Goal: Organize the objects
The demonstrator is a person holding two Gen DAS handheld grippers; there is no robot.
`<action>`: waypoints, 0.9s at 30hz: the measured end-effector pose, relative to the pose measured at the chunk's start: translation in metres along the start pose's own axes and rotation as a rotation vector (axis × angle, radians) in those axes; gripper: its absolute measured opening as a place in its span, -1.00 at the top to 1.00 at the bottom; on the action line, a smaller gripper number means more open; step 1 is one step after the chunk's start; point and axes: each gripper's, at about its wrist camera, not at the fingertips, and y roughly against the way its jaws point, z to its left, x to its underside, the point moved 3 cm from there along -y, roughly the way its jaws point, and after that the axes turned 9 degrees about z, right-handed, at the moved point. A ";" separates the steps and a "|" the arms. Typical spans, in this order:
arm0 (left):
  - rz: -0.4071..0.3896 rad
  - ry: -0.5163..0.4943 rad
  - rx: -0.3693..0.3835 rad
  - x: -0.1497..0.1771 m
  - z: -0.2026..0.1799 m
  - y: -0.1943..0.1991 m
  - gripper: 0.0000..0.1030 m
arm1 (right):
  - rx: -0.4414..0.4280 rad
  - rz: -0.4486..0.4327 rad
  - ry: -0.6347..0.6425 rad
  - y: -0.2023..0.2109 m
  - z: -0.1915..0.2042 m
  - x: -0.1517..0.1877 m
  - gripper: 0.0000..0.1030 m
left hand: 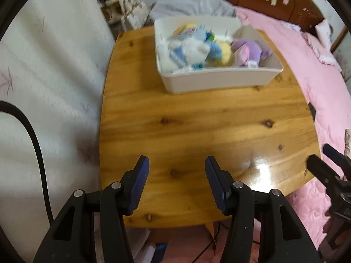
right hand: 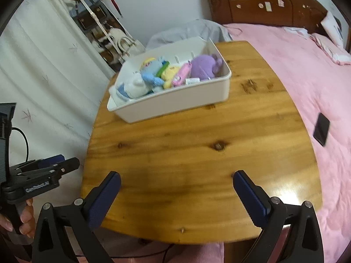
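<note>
A: Starting at the left, is there any writing you can read?

B: One bit. In the right wrist view the left gripper [right hand: 72, 164] sits left of the right gripper's fingers, and its black body carries pale lettering that looks like "GenRobot.AI", though it is small. The tags on the plush toys are too blurred to read.

A: How do the left gripper's fingers [left hand: 140, 186] stand?

B: Parted with a moderate gap, nothing between them, bare wooden table [left hand: 197, 135] showing through.

A: And what lies ahead of them?

B: A single white bin [left hand: 219, 81], ahead and a little right of the fingertips, well apart from them. Inside, from the left: a white and blue plush [left hand: 188, 50], a blue plush with a yellow top [left hand: 193, 32], a yellow plush [left hand: 223, 53], and a purple plush [left hand: 252, 48]. I count four soft toys, plus a flat pink item [right hand: 182, 74] between yellow and purple, seen best from the right wrist.

A: The right gripper [right hand: 176, 183]?

B: Spread wider than the left, two blue-padded fingers [right hand: 250, 197] gripping nothing, over the near edge of the table. The bin [right hand: 175, 100] is ahead and slightly left of them.

A: Further right?

B: A pink bedspread [right hand: 307, 76] beside the table, with one dark flat rectangle [right hand: 321, 129] lying on it, right of the right finger
</note>
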 end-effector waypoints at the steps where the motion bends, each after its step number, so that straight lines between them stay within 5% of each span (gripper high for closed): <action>1: 0.014 0.015 -0.007 0.002 0.001 0.000 -0.12 | 0.012 0.002 -0.006 0.003 0.001 0.002 -0.99; 8: -0.047 0.033 -0.029 0.001 -0.004 0.033 -0.12 | 0.023 0.010 -0.003 0.046 0.010 -0.005 -0.99; 15: -0.105 0.066 0.065 -0.004 -0.018 0.082 -0.20 | -0.083 0.024 -0.048 0.086 0.011 -0.010 -0.99; 17: -0.162 0.079 0.056 -0.002 -0.022 0.097 -0.48 | -0.067 -0.004 -0.028 0.098 0.013 -0.011 -0.99; 22: -0.295 0.060 0.001 0.002 -0.032 0.123 -0.59 | 0.001 -0.073 -0.022 0.116 0.014 -0.008 -0.99; 27: -0.345 0.077 -0.027 0.011 -0.032 0.126 -0.73 | 0.086 -0.156 -0.025 0.118 0.015 -0.006 -0.99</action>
